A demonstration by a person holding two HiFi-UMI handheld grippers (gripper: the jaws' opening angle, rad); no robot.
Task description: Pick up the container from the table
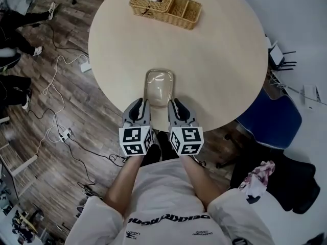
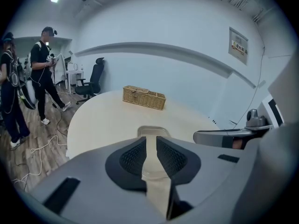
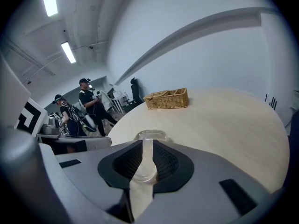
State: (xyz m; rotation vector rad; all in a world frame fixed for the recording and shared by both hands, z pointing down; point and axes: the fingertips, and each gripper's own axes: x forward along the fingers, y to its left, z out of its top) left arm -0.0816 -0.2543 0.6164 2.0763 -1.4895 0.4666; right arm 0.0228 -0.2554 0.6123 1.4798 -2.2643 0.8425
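Container (image 1: 159, 87), long axis toward basket (image 1: 166, 6)

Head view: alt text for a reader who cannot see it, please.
Seen from above, a clear plastic container sits near the front edge of a round pale table, with the left tool and right tool each closed on its near rim. A wicker basket stands at the table's far side.

Both claws side by side, low centre of frame.
Left claw (image 1: 140, 106) and right claw (image 1: 175, 106) point up-frame on bare forearms (image 1: 123, 181), jaws of each pinched narrowly on the container's (image 1: 159, 83) near rim.
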